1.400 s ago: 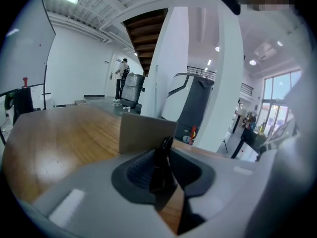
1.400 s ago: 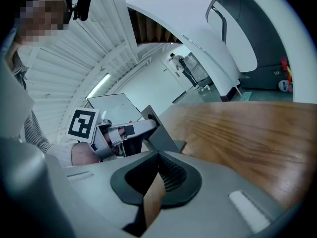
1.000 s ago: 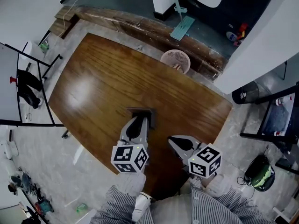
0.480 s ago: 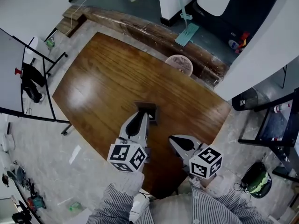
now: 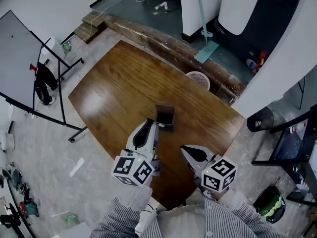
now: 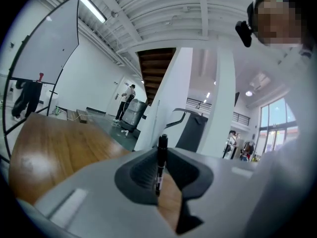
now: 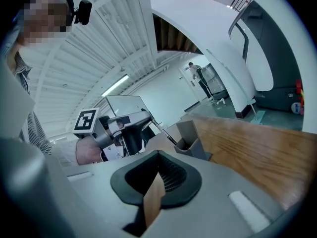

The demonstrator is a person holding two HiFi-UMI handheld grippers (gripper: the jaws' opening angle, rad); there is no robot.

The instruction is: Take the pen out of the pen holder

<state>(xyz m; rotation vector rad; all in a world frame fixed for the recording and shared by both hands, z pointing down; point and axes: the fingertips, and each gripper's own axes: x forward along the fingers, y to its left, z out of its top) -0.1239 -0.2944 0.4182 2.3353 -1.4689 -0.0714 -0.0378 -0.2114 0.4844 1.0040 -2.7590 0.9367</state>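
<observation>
Glossy wood-grain table [image 5: 114, 93] carries a boxy grey pen holder [image 5: 165, 118] at twelve o'clock of the left gripper [image 6: 161, 168], which pinches a slim black pen [image 6: 161, 155] (hidden from overhead), the right gripper [image 7: 155, 188] slightly spread, empty.

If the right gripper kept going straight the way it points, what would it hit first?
Probably the pen holder, standing on the table just right of where the right gripper aims. Depth is unclear, so it could slip past it.
</observation>
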